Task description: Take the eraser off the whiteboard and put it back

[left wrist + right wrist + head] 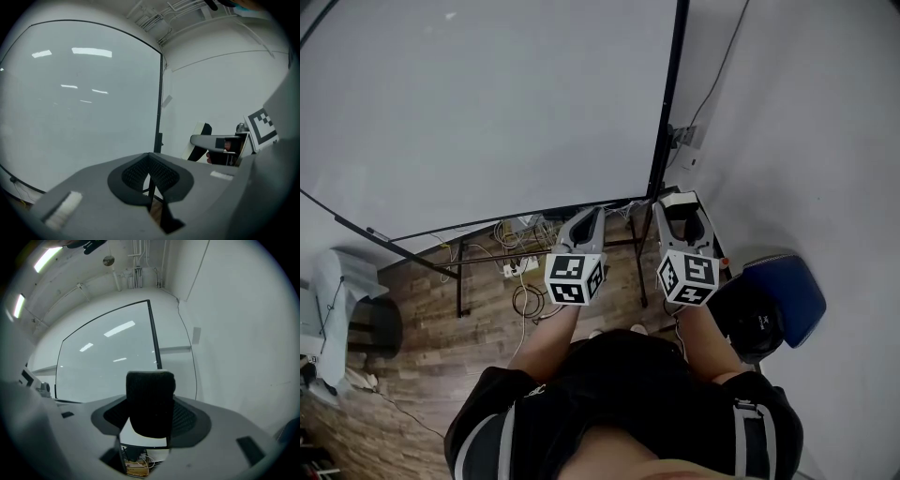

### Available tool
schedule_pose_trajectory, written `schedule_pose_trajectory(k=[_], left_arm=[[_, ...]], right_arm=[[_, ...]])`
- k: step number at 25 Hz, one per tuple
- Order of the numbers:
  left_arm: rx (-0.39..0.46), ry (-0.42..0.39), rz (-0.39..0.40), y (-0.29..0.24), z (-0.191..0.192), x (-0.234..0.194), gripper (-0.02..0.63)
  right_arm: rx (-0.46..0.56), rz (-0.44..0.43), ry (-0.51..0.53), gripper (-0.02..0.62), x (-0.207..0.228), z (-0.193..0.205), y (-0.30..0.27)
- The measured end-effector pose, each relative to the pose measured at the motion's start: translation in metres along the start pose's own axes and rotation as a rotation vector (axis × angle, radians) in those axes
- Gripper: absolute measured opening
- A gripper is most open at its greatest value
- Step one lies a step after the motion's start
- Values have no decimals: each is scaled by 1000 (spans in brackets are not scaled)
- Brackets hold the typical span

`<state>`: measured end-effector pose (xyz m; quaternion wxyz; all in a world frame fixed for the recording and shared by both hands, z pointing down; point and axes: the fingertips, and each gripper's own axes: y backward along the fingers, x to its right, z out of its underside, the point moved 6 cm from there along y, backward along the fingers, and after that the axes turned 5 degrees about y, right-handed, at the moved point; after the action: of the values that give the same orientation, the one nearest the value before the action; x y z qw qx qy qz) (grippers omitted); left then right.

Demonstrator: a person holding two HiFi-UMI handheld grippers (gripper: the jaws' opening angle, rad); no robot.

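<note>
The eraser [150,401], a block with black felt on one side and a white back, stands upright between the jaws of my right gripper [150,425], which is shut on it. In the head view the eraser [679,199] shows its white top at the tips of the right gripper [684,219], just right of the whiteboard's [487,103] black frame and off the board. My left gripper [592,217] is beside it, shut with nothing in it, its pads meeting in the left gripper view [149,163]. That view also shows the whiteboard [79,103] ahead and the held eraser [200,139] at right.
A white wall [825,141] runs right of the board. Under the board's stand lie a power strip and tangled cables [521,268] on the wooden floor. A blue and black chair [778,300] stands at my right, a white object [337,281] at the left.
</note>
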<state>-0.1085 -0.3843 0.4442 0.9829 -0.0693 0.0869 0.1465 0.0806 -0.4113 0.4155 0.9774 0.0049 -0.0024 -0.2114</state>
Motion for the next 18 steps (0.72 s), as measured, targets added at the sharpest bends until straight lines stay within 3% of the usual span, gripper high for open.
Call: schedule_pose_trajectory(k=[10, 18], left_arm=[[5, 14, -49, 13, 0, -14, 9], [26, 30, -158, 37, -2, -46, 9]], right_arm=[[-4, -70, 11, 255, -22, -1, -11], [-8, -210, 26, 255, -68, -3, -38]])
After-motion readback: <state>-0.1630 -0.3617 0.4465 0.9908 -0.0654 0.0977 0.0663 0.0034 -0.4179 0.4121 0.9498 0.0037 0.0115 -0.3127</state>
